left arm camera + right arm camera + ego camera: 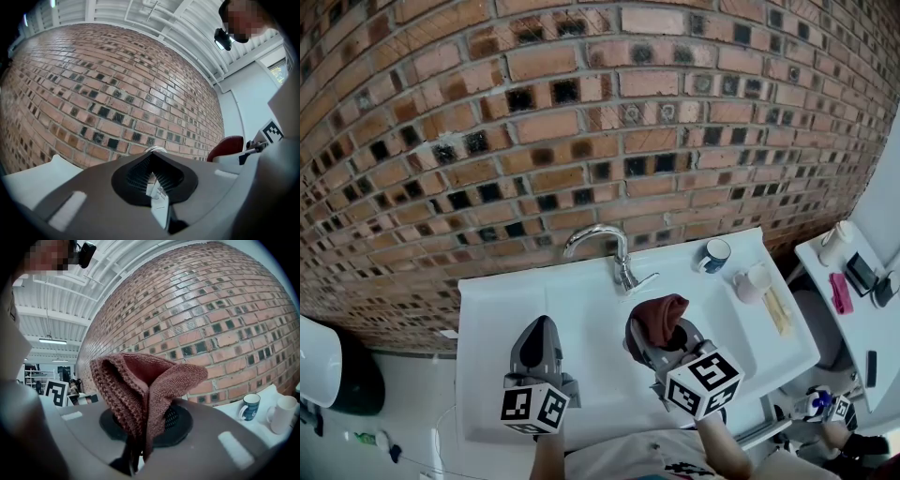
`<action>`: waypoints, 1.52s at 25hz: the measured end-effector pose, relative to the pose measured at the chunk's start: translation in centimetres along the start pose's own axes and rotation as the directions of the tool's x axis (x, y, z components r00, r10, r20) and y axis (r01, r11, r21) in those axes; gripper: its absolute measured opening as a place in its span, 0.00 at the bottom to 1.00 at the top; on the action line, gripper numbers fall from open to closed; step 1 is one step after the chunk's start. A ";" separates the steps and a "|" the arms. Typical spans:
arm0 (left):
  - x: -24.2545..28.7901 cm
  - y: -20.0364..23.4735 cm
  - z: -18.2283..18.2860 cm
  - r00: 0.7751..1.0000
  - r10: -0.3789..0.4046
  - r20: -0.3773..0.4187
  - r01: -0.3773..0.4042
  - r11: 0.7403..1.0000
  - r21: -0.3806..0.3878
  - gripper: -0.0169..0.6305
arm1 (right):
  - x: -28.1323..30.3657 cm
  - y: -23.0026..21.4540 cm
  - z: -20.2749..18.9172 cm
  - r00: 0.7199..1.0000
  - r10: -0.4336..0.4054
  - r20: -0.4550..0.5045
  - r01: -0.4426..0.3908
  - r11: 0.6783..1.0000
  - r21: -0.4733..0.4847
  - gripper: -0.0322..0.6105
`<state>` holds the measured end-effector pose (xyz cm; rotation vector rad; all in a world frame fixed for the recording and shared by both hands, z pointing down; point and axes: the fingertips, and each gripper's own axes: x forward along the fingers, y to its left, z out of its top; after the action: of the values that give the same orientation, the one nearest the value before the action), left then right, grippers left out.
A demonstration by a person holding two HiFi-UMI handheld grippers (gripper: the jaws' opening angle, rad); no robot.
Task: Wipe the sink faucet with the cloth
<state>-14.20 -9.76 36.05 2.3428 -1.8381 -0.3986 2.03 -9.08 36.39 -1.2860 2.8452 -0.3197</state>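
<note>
Grippers, two.
- Left gripper [542, 322]: fingers closed on each other with nothing between them, held over the white sink [581, 305], left of the faucet.
- Right gripper [659, 336]: fingers clamped on the cloth.

Cloth [662, 315], one: reddish-brown knit, folded, standing up out of the right fingers, just in front of the faucet's base and not visibly touching it.

Faucet [607, 236], one: chrome, curved spout, at the back of the sink against the brick wall [581, 122].

Mugs, two: one blue mug [713, 255] and one white mug [752, 280], on the sink's right-hand surface.

Obscured:
- The cloth's lower end is hidden between the fingers.
- The left gripper view shows only the faucet's top over the gripper body.
- The grippers cover much of the sink.
- The arms are cut off by the lower edge.
</note>
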 end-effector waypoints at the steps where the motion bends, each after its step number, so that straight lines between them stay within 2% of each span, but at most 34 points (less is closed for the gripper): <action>1: 0.0 0.0 0.0 1.000 0.000 0.000 0.000 1.000 0.000 0.04 | 0.0 0.0 0.0 1.000 0.001 0.000 -0.001 1.000 0.001 0.12; 27: 0.2 0.1 -0.2 1.000 -0.011 0.006 0.011 1.000 -0.005 0.04 | 0.1 0.3 0.2 1.000 0.019 0.012 -0.019 1.000 0.022 0.13; 32: 0.3 0.0 -0.3 1.000 -0.012 0.007 0.012 1.000 -0.006 0.03 | 0.1 0.2 0.0 1.000 0.006 -0.008 -0.006 1.000 -0.021 0.12; 38: 0.3 0.0 -0.1 1.000 -0.008 0.004 0.008 1.000 -0.002 0.04 | 0.1 0.1 -0.1 1.000 0.002 -0.005 -0.002 1.000 -0.015 0.12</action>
<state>-14.10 -10.04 36.14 2.3502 -1.8301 -0.4065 1.87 -9.12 36.50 -1.2864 2.8583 -0.3015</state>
